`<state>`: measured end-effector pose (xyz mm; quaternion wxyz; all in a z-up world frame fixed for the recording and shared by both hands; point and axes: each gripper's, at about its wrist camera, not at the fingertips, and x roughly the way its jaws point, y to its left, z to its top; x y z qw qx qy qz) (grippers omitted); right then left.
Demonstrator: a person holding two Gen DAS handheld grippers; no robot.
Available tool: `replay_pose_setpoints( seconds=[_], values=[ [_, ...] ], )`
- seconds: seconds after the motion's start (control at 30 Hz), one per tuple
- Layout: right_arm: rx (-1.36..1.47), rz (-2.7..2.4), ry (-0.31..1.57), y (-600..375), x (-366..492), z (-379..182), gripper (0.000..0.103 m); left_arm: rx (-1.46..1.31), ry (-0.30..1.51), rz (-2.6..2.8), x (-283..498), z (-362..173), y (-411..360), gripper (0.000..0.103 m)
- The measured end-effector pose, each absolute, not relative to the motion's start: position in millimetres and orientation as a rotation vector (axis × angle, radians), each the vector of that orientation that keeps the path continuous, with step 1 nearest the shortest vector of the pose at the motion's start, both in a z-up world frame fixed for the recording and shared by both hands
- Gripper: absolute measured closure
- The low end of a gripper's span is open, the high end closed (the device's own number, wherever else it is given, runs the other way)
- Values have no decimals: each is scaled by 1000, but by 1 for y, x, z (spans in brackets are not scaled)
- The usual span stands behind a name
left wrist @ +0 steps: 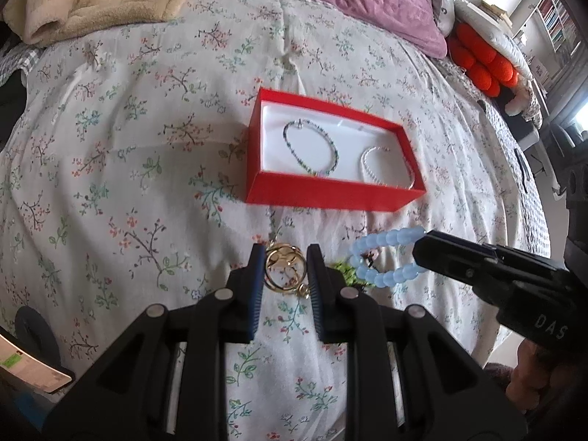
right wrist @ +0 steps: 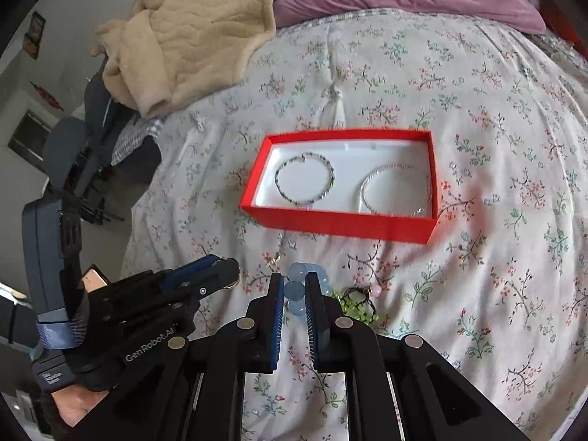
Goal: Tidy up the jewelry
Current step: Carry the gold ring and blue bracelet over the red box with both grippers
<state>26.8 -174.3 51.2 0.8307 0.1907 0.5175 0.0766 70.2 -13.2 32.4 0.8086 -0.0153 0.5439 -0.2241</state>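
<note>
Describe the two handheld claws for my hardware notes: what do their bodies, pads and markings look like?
Both are black plastic frames with round silver pivot pins. The left claw and right claw have ribbed blue pads on their fingers. From the right wrist view, the left claw's body reads "GenRobot.AI" and carries a blue-grey strap. From the left wrist view, the right claw's body shows the letters "DAS".

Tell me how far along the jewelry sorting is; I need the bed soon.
Done: two bracelets lie in the red box. In hand: the right gripper pinches the blue bead bracelet; the left gripper holds the gold piece. Left: a green beaded piece on the bedspread.
</note>
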Motion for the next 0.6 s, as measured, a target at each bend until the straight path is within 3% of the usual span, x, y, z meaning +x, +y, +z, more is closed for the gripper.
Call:
replay_pose_setpoints(
  seconds=[0.6],
  values=[
    [503, 141, 961, -208, 43, 88, 92, -101, 1091, -523, 116, 40, -49, 78]
  ],
)
